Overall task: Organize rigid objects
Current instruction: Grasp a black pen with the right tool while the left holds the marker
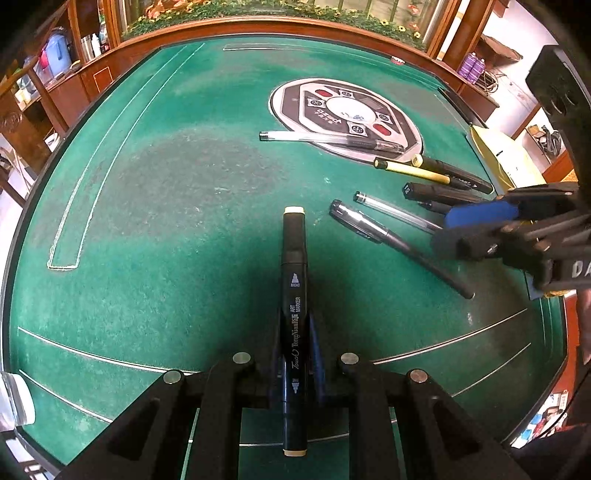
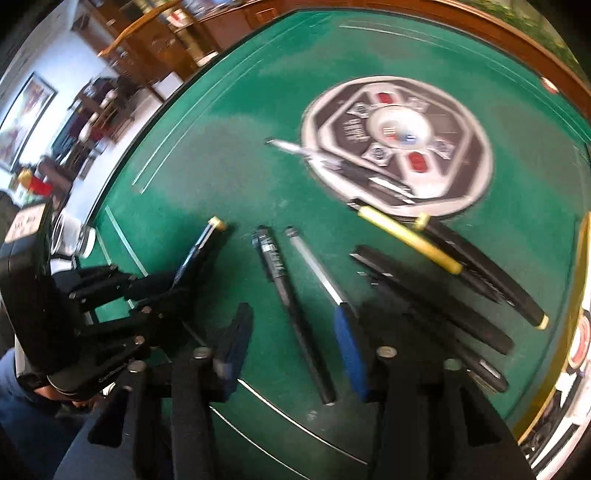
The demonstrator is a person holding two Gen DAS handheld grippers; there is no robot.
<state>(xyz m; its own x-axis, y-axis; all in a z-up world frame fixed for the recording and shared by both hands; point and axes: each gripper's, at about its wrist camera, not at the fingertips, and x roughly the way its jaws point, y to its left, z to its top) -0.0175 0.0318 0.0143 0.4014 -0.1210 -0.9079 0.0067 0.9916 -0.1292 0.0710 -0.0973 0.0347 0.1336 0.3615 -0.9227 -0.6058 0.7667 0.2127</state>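
Observation:
My left gripper (image 1: 295, 332) is shut on a black art marker (image 1: 294, 280) with cream end caps, held lengthwise above the green felt table (image 1: 166, 221). The marker (image 2: 201, 247) and left gripper (image 2: 147, 291) also show at the left of the right wrist view. My right gripper (image 2: 291, 339) is open, with blue pads, and hovers over a black pen (image 2: 291, 306) and a clear pen (image 2: 317, 273). It appears at the right of the left wrist view (image 1: 461, 229). More pens lie nearby: a yellow pen (image 1: 410, 171), a black marker (image 1: 454, 173) and a clear gel pen (image 1: 328, 140).
A round grey and black control panel (image 1: 347, 110) sits in the table's middle, with the gel pen across its edge. A wooden rim (image 1: 258, 26) bounds the far side. A yellow box (image 1: 506, 155) lies at the right edge. A white container (image 1: 14, 402) stands at the near left.

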